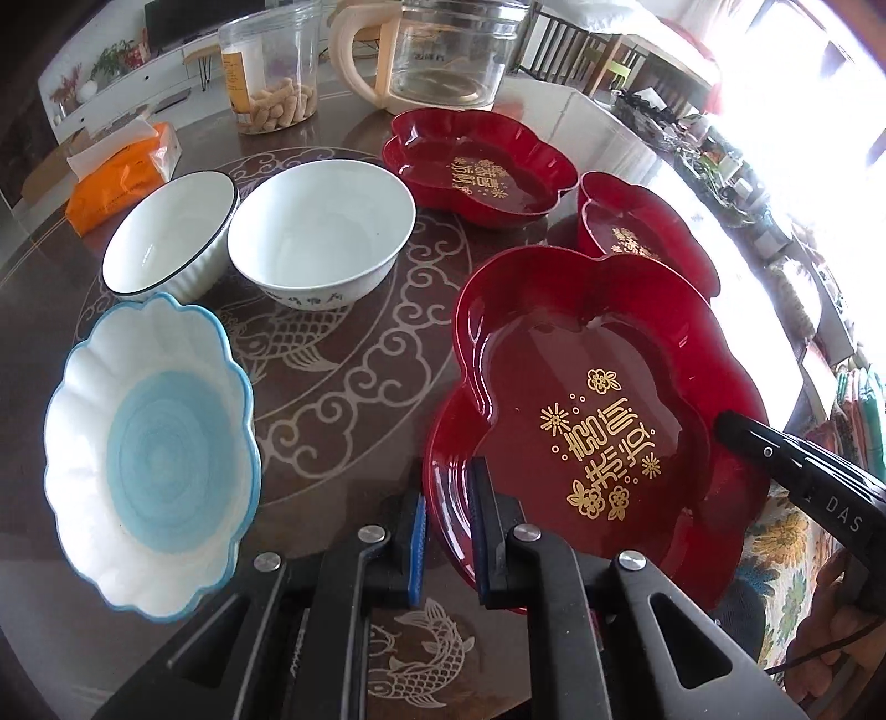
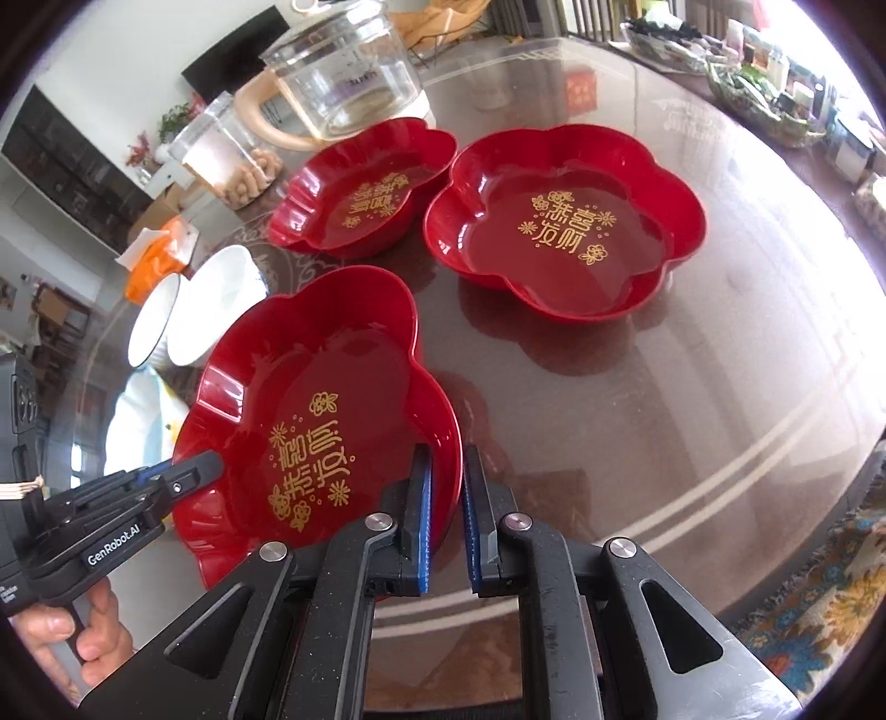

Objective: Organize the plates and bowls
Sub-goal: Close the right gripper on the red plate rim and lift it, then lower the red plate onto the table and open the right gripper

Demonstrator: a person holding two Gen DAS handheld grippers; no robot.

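A red flower-shaped plate (image 1: 581,387) with gold lettering is gripped at two opposite rims. My left gripper (image 1: 448,531) is shut on its near-left rim, and it shows in the right wrist view as left gripper (image 2: 194,471). My right gripper (image 2: 446,509) is shut on the opposite rim of the same plate (image 2: 310,399), and it enters the left wrist view as right gripper (image 1: 725,426). Two more red plates (image 2: 365,188) (image 2: 565,221) rest on the table behind. A blue-and-white scalloped bowl (image 1: 149,421), a dark-rimmed white bowl (image 1: 171,232) and a plain white bowl (image 1: 321,232) stand to the left.
The round glass-topped table (image 1: 354,354) carries a fish pattern. At its far side stand a glass kettle (image 1: 443,50), a clear jar of snacks (image 1: 271,72) and an orange tissue pack (image 1: 122,171). Clutter lines the right edge (image 2: 775,83). A hand (image 2: 83,637) holds the left gripper.
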